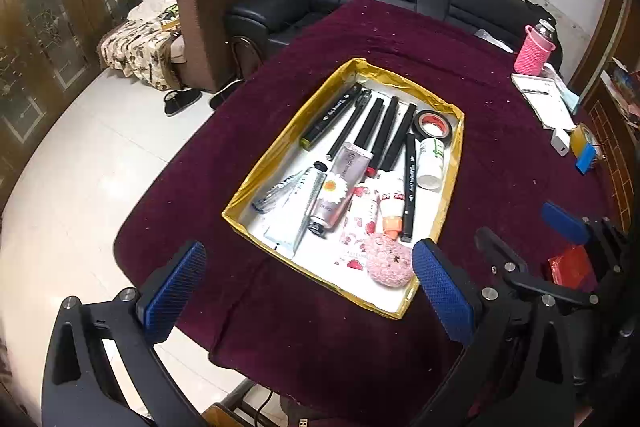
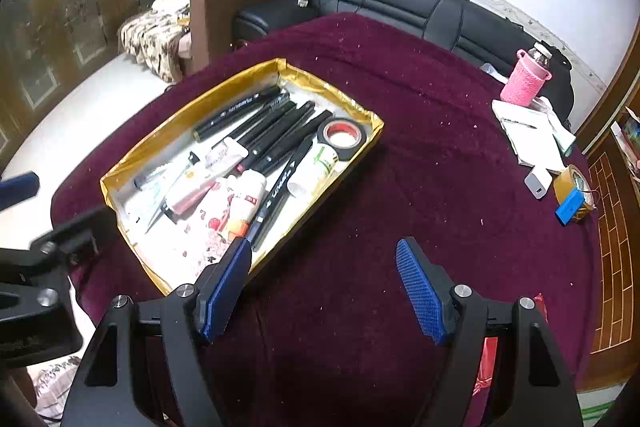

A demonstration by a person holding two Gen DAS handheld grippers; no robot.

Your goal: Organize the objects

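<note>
Hovering open claws [image 1: 308,291] above tray [image 1: 276,151]

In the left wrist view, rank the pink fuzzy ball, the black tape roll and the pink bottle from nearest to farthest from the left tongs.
1. Pink fuzzy ball, at the box's near corner, close to the left tongs.
2. Black tape roll, at the box's far right.
3. Pink bottle, at the table's far right edge.

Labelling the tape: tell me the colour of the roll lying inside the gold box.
The tape roll is black with a red core, clearest in the right wrist view.
</note>
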